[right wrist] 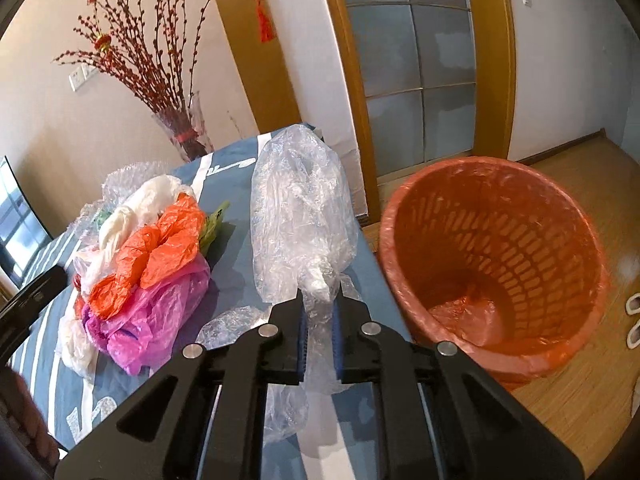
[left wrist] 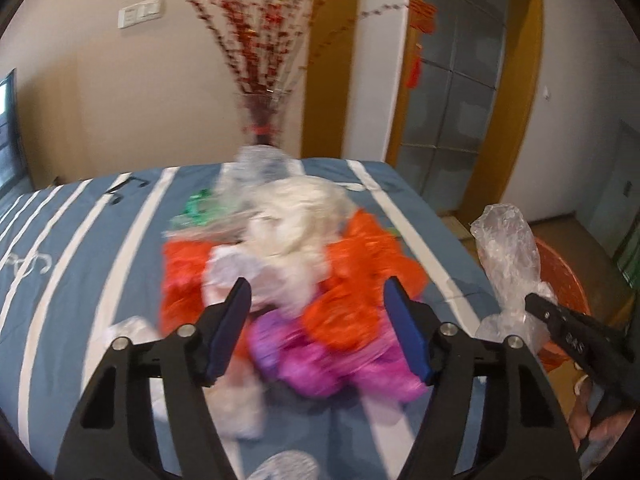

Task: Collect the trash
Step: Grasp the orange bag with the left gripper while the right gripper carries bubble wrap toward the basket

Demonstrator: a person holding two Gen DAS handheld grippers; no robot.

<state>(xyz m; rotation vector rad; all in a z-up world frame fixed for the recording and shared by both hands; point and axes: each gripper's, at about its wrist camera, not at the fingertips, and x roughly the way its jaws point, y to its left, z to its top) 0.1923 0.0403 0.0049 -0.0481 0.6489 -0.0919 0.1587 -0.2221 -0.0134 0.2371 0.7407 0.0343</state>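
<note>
Right gripper (right wrist: 319, 322): my jaws are clamped on the twisted neck of a clear crinkled plastic bag (right wrist: 302, 220). The bag's puffed body stands up past my fingertips, lifted off the blue bedcover with white stripes (right wrist: 236, 264); a loose tail of the same film hangs down between the black arms. In the left wrist view the same bag (left wrist: 510, 264) shows at the right edge, pinched by the right gripper (left wrist: 534, 304), beyond the edge of the cover.

Round orange plastic basket with slotted walls and an orange liner (right wrist: 496, 264): on the wooden floor (right wrist: 580, 384) just beside the bed's edge, to the right of the held bag, mouth open toward me. A little crumpled film lies at its bottom. In the left wrist view only part of its rim (left wrist: 564, 276) shows, behind the bag.

Left gripper (left wrist: 318, 304): jaws parted, nothing between the blue pads (left wrist: 236, 332), no contact that I can see. It hangs over the pile; that view is blurred.

Pile of crumpled plastic bags (right wrist: 148, 264) on the cover, left of the held bag and apart from it: orange on top, magenta-pink below, white at the back and left, a scrap of green at the far side, bubble wrap behind. A smaller piece of clear film (right wrist: 232, 324) lies flat on the cover near my right fingers.

Background: glass vase of red-budded branches (right wrist: 180, 132) behind the bed, frosted glass door in a yellow wooden frame (right wrist: 404, 80).
</note>
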